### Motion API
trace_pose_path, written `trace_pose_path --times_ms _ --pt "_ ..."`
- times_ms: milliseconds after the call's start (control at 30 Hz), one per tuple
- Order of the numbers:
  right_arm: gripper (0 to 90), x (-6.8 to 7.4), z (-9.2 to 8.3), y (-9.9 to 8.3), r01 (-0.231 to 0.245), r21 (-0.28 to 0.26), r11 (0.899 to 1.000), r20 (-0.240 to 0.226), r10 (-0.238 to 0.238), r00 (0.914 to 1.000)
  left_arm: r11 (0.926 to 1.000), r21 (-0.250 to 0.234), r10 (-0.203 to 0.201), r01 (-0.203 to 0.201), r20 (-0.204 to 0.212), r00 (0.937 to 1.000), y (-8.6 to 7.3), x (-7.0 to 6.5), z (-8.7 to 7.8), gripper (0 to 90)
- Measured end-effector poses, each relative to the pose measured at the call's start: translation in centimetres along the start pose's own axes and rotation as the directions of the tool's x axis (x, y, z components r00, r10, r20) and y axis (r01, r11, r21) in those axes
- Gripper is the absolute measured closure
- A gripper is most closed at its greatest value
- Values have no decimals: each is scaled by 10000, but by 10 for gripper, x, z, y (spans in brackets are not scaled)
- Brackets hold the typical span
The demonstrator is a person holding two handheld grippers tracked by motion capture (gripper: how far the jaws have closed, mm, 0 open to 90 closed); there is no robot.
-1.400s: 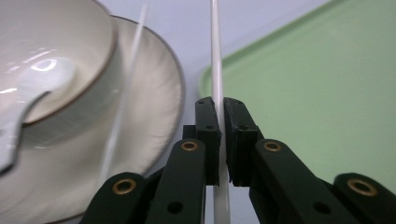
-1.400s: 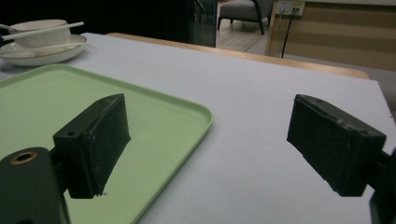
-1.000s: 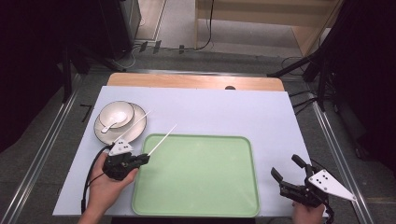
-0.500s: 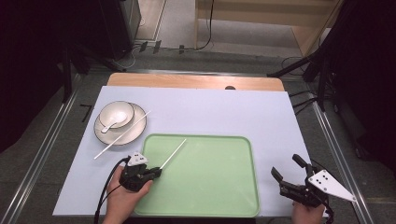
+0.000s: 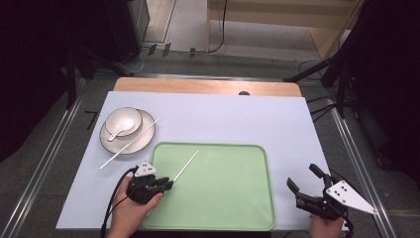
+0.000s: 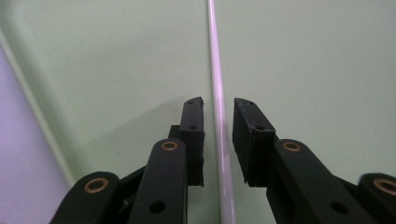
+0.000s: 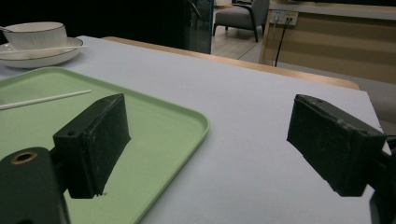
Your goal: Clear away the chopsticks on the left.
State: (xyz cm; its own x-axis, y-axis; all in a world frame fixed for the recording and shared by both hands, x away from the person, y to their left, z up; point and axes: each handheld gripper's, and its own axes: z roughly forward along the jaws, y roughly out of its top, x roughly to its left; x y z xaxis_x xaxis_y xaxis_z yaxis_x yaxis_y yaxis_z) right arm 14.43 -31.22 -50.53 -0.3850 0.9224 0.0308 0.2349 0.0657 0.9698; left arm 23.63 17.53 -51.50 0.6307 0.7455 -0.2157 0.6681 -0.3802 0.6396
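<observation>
Chopstick on the tray, between the left gripper's loosened jaws

The left gripper (image 5: 166, 184) sits at the tray's (image 5: 223, 218) 8 o'clock corner; its jaws have just been opening, now narrowly apart with small gaps either side of the white chopstick (image 6: 218, 116), which lies on the tray running toward 1 o'clock. The right gripper (image 5: 303, 184) rests at the tray's 4 o'clock, jaws wide, nothing between them

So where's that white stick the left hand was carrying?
The white stick lies on the green tray, at its left end, between the left gripper's jaws, which have just been opening; its twin rests across the plate.
</observation>
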Motion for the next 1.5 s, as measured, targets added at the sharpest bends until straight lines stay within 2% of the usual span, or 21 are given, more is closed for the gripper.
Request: trace_pose_path --times_ms 100,133,167,233,267,333,367,433,500,533,567,733,900,1367,1500 --pt "130 -1 0 0 -12 -32 10000 23 12 10000 9999 32 -106 105 391 9992 6 -1 0 807" --pt "130 -2 0 -1 -55 -24 10000 95 55 9999 10000 8 -29 28 566 9984 12 -4 2 875" --pt "130 -2 0 -1 -99 -26 9999 113 99 9999 9999 49 101 -104 588 9982 15 -7 5 894" --pt "130 -3 0 0 -130 -10 9999 144 130 9998 9998 44 204 -207 647 9977 18 -11 8 900" --pt "130 -2 -1 0 -47 -35 10000 146 47 9999 9985 104 529 -537 660 9964 26 -19 16 900" --pt "130 -2 -1 0 -52 -34 10000 131 52 9999 9976 124 669 -678 658 9956 29 -22 20 900" --pt "130 -2 -1 0 -35 -56 10000 110 36 9999 9955 259 892 -908 561 9944 36 -27 30 900" --pt "130 -2 -1 0 -24 -82 10000 117 25 9999 9958 335 840 -852 345 9959 41 -27 39 900" --pt "130 -2 -1 0 13 -101 9999 111 -12 9999 9971 443 624 -625 37 9980 43 -24 45 900" --pt "130 -2 -2 0 2 -82 10000 105 -1 9999 9980 402 495 -496 50 9988 42 -22 47 900" --pt "130 -2 -2 0 -6 -70 10000 104 6 9999 9988 337 350 -354 123 9993 42 -20 47 900" --pt "130 -3 -1 -1 -53 -31 10000 81 53 10000 9995 292 125 -110 -495 9987 40 -10 39 900" --pt "130 -3 -1 -1 -39 -17 10000 62 40 10000 9998 160 -58 71 -767 9970 31 3 27 900" --pt "130 -2 0 -1 -19 -11 10000 57 19 10000 9987 -226 -487 464 -1124 9925 15 29 7 900" --pt "130 -1 0 -1 -8 -6 10000 47 8 10000 9979 -316 -596 566 -1051 9927 14 34 5 900"
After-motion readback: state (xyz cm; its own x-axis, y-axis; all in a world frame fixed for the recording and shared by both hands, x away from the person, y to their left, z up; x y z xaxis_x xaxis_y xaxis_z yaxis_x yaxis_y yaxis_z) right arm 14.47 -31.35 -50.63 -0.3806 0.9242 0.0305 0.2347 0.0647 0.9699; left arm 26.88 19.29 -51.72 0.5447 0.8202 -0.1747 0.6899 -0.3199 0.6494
